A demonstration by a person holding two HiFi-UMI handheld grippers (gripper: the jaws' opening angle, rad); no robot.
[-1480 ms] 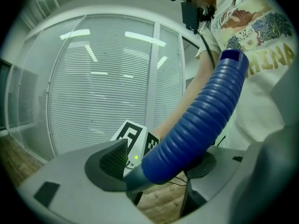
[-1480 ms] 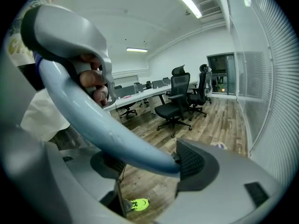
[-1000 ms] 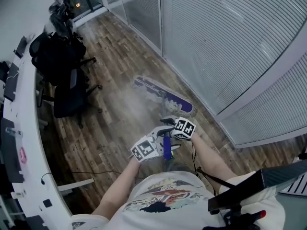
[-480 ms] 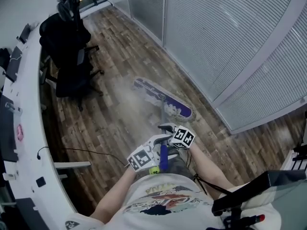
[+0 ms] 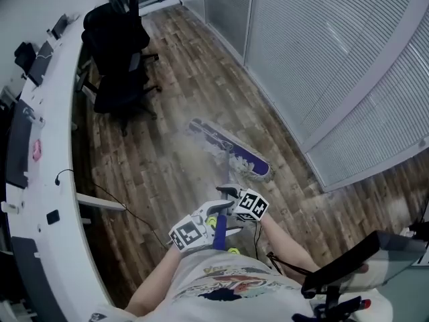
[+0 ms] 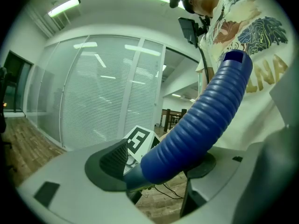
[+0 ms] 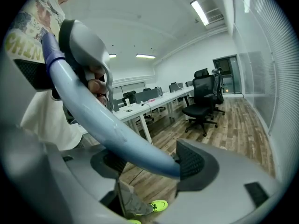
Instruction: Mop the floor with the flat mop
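Observation:
The flat mop head point(image 5: 231, 149), purple with a white fringe, lies on the wooden floor point(image 5: 167, 113) ahead of me, close to the glass wall. Its pole runs back to my hands. My left gripper point(image 5: 204, 228) is shut on the ribbed blue grip point(image 6: 201, 125) of the mop handle. My right gripper point(image 5: 234, 203) is shut on the pale blue pole point(image 7: 107, 120) just below, nearer the mop head. The right gripper's marker cube point(image 6: 138, 141) shows behind the grip in the left gripper view.
A glass wall with blinds point(image 5: 335, 66) runs along the right. A long white desk point(image 5: 40, 180) curves along the left with black office chairs point(image 5: 117, 52) beside it. A cable point(image 5: 124, 210) trails on the floor. A yellow-green shoe point(image 7: 156, 205) shows below.
The mop head has stayed near the glass wall while I have shifted; both grippers sit lower and closer to my body, still holding the handle. The chairs appear farther up the view.

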